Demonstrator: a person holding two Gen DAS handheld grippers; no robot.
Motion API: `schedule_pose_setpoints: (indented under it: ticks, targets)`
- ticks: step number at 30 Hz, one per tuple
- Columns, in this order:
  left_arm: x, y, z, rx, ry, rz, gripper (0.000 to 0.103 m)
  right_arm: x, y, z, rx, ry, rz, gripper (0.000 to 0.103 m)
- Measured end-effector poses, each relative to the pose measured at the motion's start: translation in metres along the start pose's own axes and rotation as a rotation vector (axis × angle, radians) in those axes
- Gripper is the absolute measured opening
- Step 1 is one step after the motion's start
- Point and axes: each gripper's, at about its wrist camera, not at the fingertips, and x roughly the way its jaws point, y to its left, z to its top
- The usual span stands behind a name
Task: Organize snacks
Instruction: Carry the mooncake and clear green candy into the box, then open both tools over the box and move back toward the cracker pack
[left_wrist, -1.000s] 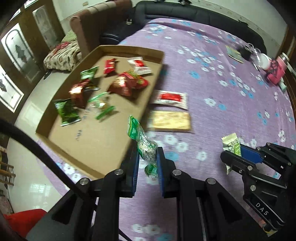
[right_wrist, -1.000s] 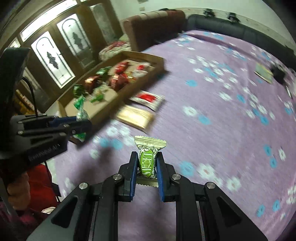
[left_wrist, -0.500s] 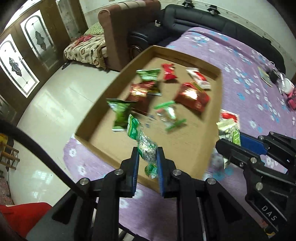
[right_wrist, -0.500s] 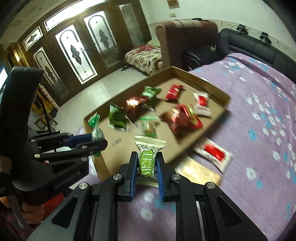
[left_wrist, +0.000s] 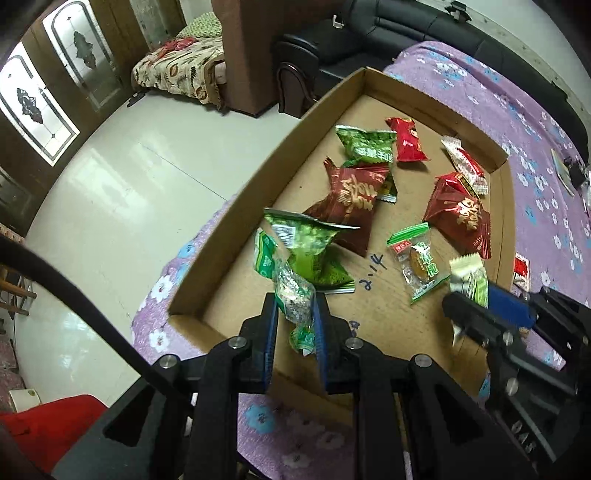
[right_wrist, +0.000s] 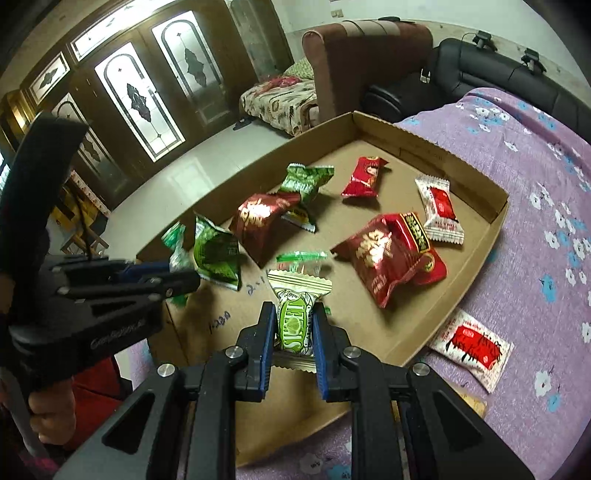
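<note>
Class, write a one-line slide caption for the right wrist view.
Right gripper carries a green candy over the cardboard tray of snacks.

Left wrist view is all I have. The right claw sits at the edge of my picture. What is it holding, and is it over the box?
Observer: The right claw is shut on a cream-wrapped candy with a green label, and holds it above the near end of the cardboard box.
Operator: Is anything outside the box that I cannot see?
Observer: Yes. The corner of a gold-coloured packet shows on the purple cloth by the box's near right corner. The rest is hidden behind the right claw's frame.
</note>
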Motion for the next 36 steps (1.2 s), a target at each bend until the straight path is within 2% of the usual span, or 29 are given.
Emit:
schedule_pose_setpoints:
  ticks: [15, 17, 25, 33, 36]
  targets:
    - [0.016, -0.021, 0.002, 0.064, 0.018, 0.006, 0.024, 0.004, -0.004, -0.007, 0.015, 0.032, -0.03, 0.019]
    - [0.016, -0.023, 0.003, 0.073, 0.02, 0.017, 0.043, 0.004, -0.004, -0.006, 0.013, 0.035, -0.028, 0.019]
    - [0.017, -0.026, 0.001, 0.08, 0.023, 0.072, 0.063, 0.006, -0.005, -0.008, 0.014, 0.047, -0.039, 0.019]
    - [0.013, -0.025, -0.002, 0.081, 0.029, 0.11, 0.07, -0.001, -0.007, -0.008, 0.001, 0.044, -0.063, 0.031]
    - [0.01, -0.026, -0.005, 0.08, 0.024, 0.123, 0.071, -0.005, -0.006, -0.008, -0.016, 0.038, -0.069, 0.033]
